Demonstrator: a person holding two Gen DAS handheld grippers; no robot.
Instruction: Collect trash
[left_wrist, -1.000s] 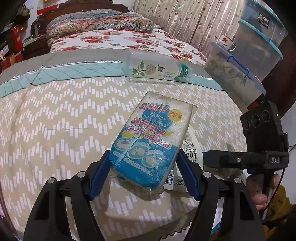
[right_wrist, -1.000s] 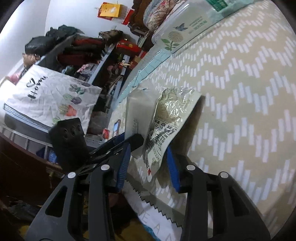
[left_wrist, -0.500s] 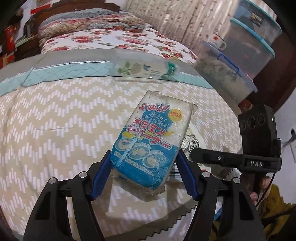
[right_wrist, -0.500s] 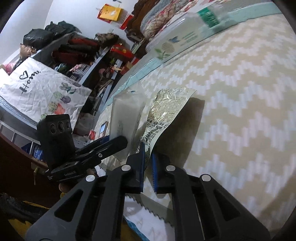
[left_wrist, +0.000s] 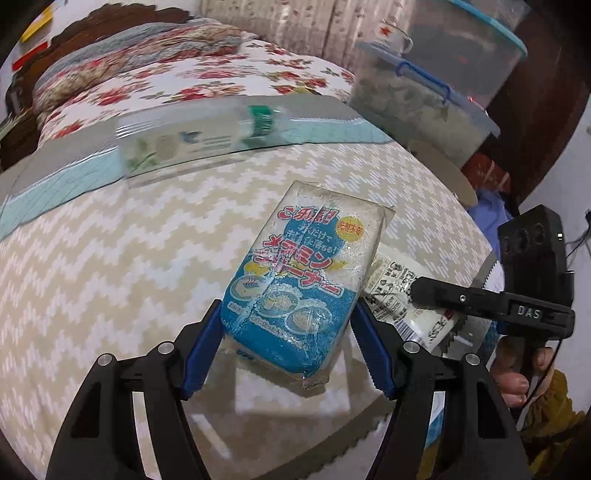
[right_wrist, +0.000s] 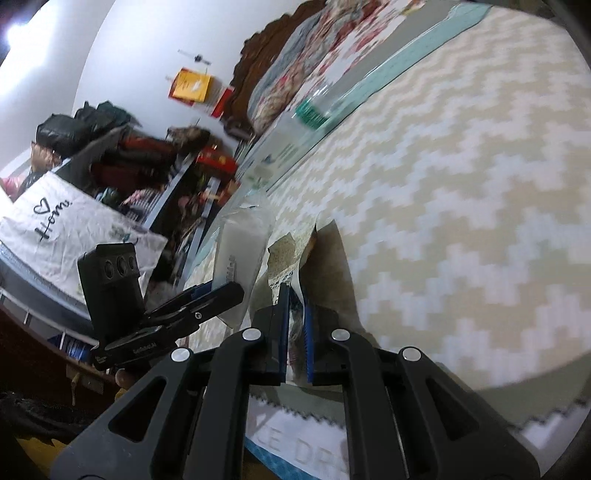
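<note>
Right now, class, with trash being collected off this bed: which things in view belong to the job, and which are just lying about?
Part of the job:
- blue sponge packet, gripped by the left gripper
- crumpled wrapper, pinched by the right gripper
- plastic bottle lying on the bed

Just lying about:
- storage bins
- mug
- floral quilt
- tote bag

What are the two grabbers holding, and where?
The left gripper squeezes the blue sponge pack by its near end. The right gripper pinches the food wrapper at its bottom edge.
</note>
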